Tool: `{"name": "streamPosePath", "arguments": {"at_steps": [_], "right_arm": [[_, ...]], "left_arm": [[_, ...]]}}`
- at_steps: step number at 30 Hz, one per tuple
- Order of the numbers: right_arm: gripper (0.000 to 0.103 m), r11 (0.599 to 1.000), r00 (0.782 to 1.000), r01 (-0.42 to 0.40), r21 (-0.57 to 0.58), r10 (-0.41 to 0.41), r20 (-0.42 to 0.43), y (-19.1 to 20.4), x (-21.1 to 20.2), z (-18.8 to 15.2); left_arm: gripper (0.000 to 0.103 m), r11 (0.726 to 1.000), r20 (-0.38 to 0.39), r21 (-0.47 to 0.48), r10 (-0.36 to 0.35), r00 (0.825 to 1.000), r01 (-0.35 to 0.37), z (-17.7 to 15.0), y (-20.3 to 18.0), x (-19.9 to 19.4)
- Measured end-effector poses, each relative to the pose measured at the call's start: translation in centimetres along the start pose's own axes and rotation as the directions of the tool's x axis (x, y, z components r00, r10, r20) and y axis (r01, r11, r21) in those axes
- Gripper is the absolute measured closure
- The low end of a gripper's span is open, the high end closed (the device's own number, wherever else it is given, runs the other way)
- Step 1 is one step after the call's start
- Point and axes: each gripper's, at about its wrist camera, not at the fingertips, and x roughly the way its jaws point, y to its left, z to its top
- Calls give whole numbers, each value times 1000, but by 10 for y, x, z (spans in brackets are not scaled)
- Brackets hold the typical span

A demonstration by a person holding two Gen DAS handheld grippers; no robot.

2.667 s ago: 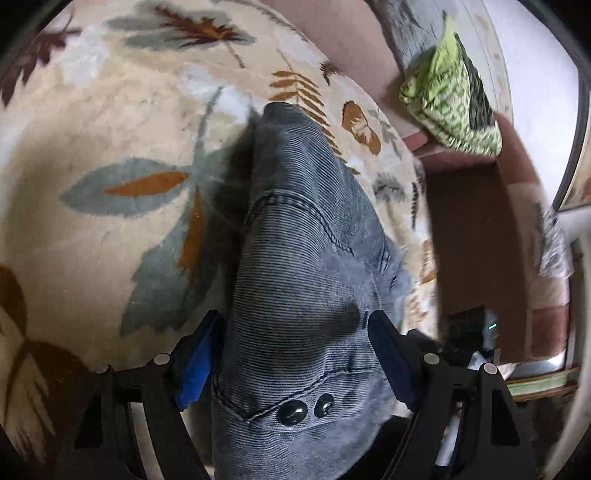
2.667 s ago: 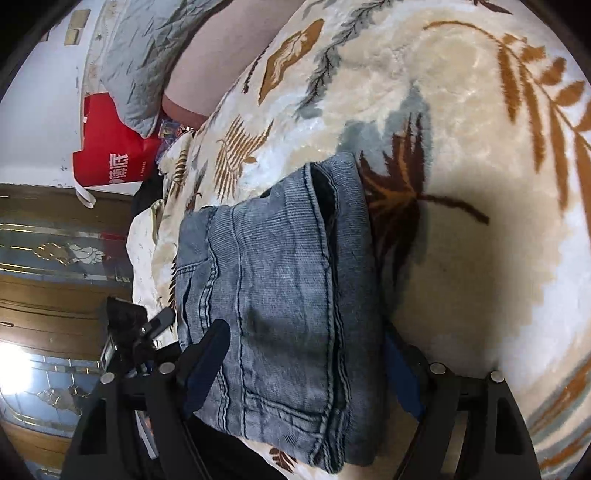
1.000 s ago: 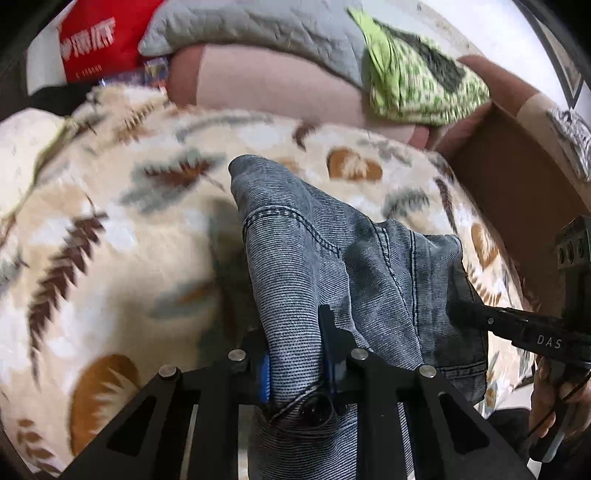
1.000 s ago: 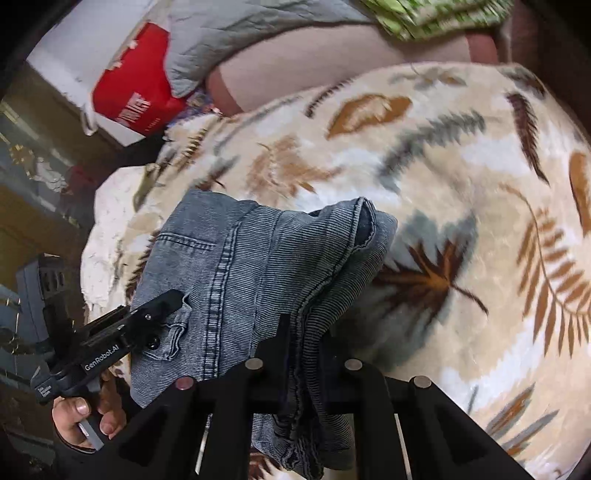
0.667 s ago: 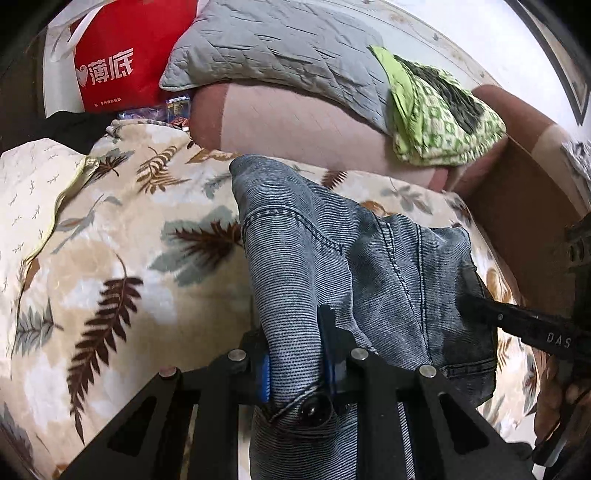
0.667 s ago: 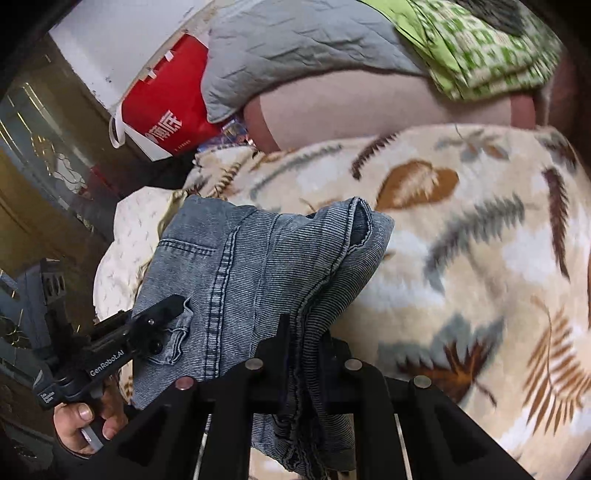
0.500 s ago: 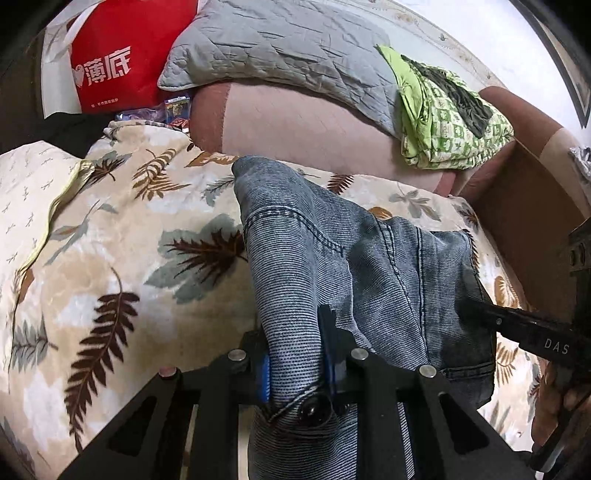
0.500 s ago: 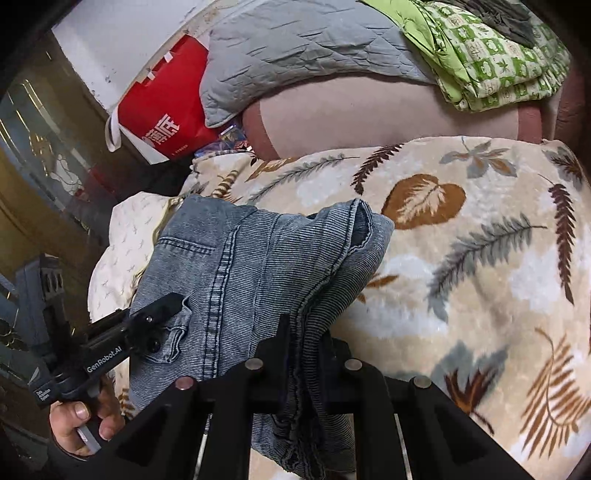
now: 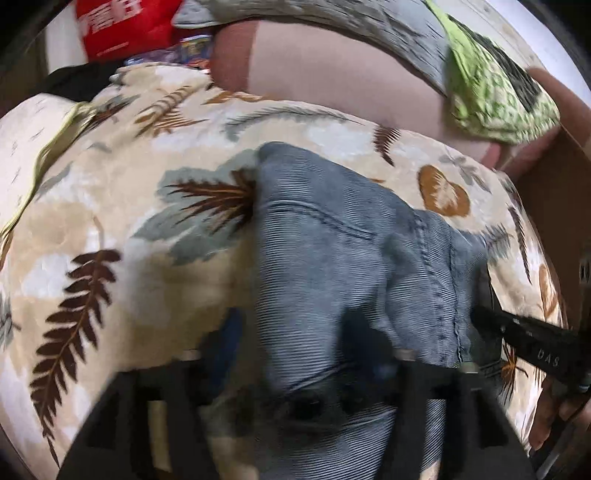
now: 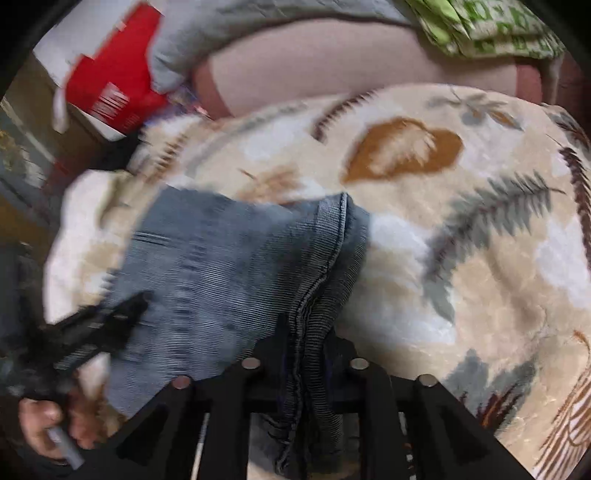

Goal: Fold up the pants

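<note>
The folded grey-blue denim pants (image 9: 332,240) lie on the leaf-patterned blanket (image 9: 110,221), waist end toward me. My left gripper (image 9: 295,343) straddles their near left edge. Its jaws are opening, and the blue pad (image 9: 227,339) stands clear of the cloth. In the right wrist view the pants (image 10: 229,266) reach left from a thick folded edge. My right gripper (image 10: 304,350) has that edge between its fingers; its jaws are opening and only a little apart. Each view shows the other gripper, held by a hand (image 10: 44,417), at the pants' far side. Both views are blurred.
Behind the blanket runs a pinkish sofa back (image 9: 332,74) with a grey cushion (image 9: 332,22) and a green patterned cloth (image 9: 495,96) on it. A red bag (image 9: 122,26) stands at the back left. A brown cardboard box (image 9: 554,206) is on the right.
Both grippers carried the pants forward and down onto the blanket. The left jaws have spread wide off the cloth. The right jaws have parted slightly around the folded edge.
</note>
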Motion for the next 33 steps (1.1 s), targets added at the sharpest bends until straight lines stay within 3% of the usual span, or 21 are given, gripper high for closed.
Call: {"name": "streamPosePath", "arguments": {"at_steps": [5, 7, 9, 12, 15, 21, 24, 27, 30, 33], "right_arm": [[64, 996, 994, 81, -28, -78, 72, 9, -30, -5], [51, 997, 993, 60, -43, -55, 106, 17, -42, -8], [50, 997, 991, 41, -60, -33, 127, 26, -46, -14], [50, 997, 996, 46, -65, -41, 74, 31, -28, -24], [47, 988, 993, 118, -96, -119, -4, 30, 2, -38], [45, 982, 988, 151, -112, -146, 56, 37, -17, -37], [45, 983, 989, 131, -127, -120, 91, 46, -31, -43], [42, 973, 987, 161, -165, -160, 23, 46, -8, -50], [37, 984, 991, 132, -120, -130, 16, 36, -3, -50], [37, 978, 989, 147, -151, -148, 2, 40, -6, -46]], "left_arm": [[31, 999, 80, -31, 46, 996, -44, -8, 12, -37], [30, 998, 110, -13, 70, 992, -69, -16, 10, -46], [30, 997, 108, 14, 78, 991, -80, -21, 5, -44], [26, 992, 78, 53, 115, 990, -119, -33, -5, -25], [24, 987, 51, 76, 141, 989, -144, -38, -12, -11], [24, 985, 95, 78, 147, 985, -154, -33, -14, -32], [24, 986, 136, 80, 136, 981, -147, -34, -16, -41], [24, 981, 59, 100, 158, 986, -164, -38, -16, -18], [24, 983, 78, 94, 153, 985, -160, -43, -14, -12], [24, 982, 70, 96, 154, 986, -160, -41, -13, -13]]}}
